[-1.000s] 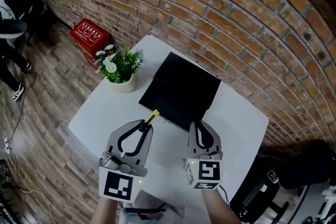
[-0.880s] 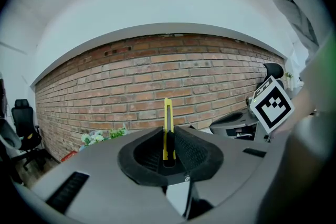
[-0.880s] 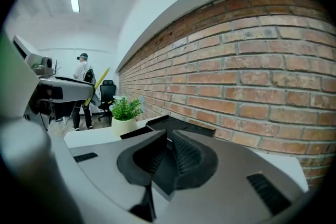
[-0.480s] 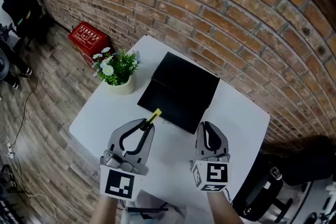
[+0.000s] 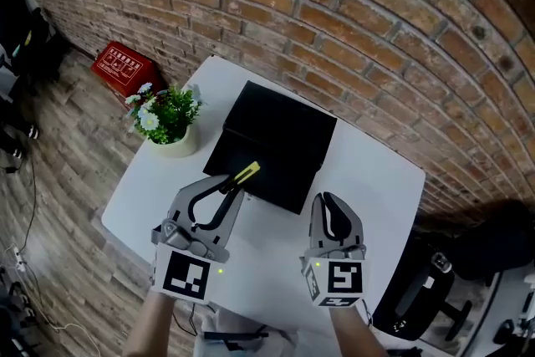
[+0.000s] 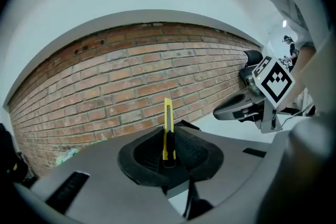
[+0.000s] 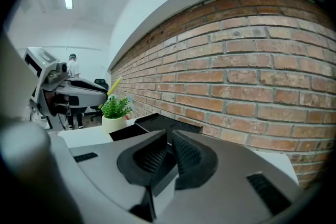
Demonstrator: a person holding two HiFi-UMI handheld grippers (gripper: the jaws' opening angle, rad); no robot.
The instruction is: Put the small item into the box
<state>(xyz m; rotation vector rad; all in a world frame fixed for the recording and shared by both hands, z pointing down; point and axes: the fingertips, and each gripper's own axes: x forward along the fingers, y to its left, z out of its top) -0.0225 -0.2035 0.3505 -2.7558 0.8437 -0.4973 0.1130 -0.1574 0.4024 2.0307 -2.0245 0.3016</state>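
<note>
left tongs (image 5: 230, 190) clamped on yellow cutter (image 5: 247, 173), tip over black box (image 5: 280, 134) 6 o'clock edge | right tongs (image 5: 328, 211) closed, 5 o'clock of box, above worktop (image 5: 376, 180) | potted plant (image 5: 163, 114) 9 o'clock of box, apart from tongs

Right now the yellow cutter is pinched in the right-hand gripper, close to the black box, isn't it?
Not quite. The yellow cutter is pinched in the left gripper, not the right gripper; the left gripper view shows it standing between those jaws. It is indeed close to the black box.
</note>
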